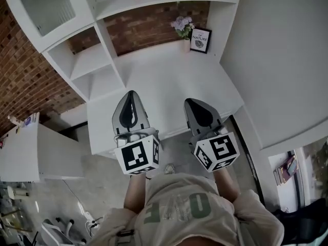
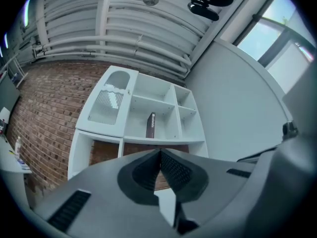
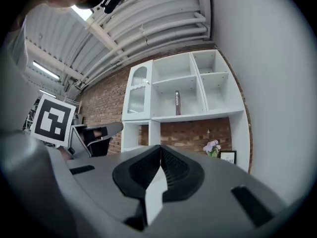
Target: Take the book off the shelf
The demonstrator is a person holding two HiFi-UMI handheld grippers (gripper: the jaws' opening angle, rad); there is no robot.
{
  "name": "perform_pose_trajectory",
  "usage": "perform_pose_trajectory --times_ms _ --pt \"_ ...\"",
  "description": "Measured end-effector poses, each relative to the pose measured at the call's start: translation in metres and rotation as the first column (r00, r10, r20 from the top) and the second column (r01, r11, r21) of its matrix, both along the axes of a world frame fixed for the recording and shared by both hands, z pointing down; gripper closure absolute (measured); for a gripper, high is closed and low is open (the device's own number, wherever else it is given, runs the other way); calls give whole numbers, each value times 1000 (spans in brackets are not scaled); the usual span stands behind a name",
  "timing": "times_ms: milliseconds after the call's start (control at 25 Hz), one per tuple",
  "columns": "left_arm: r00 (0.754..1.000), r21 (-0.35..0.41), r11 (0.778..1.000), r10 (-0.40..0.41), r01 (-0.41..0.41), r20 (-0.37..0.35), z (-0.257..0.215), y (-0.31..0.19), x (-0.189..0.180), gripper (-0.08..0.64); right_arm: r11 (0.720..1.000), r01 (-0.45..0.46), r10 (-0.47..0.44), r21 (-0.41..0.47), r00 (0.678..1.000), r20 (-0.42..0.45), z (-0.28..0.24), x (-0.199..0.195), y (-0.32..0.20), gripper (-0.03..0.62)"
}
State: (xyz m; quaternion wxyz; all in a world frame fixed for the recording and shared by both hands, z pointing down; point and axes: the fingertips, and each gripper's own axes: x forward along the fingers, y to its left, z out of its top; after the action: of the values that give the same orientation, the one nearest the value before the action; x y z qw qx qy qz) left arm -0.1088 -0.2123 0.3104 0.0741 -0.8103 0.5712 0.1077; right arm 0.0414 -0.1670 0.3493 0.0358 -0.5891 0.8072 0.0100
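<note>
One book point(image 2: 150, 125) stands shelved above white desk point(image 1: 164, 81), brick wall point(image 1: 154, 22) behind.

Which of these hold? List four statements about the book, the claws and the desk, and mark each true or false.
1. The book stands upright in a shelf compartment. True.
2. The left claw grips the book. False: its jaws are together with nothing between them, well short of the book.
3. The right claw is wide open. False: its jaws are shut and empty.
4. The flowers stand beside a framed picture at the back of the desk. True.
</note>
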Motion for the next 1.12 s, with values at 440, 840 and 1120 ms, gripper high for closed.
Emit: perform_pose_trajectory --times_ms 440,840,1120 --pt "997 -30 997 71 -71 -18 6 -100 19 548 997 -27 28 -76 999 16 22 8 -100 577" --pt "1000 -75 997 -21 19 -21 14 -128 25 548 997 71 -70 -25 997 7 4 13 -151 577" --pt "999 -74 996 -45 43 -25 11 -139 50 548 997 77 -77 -25 997 5 4 42 -164 577"
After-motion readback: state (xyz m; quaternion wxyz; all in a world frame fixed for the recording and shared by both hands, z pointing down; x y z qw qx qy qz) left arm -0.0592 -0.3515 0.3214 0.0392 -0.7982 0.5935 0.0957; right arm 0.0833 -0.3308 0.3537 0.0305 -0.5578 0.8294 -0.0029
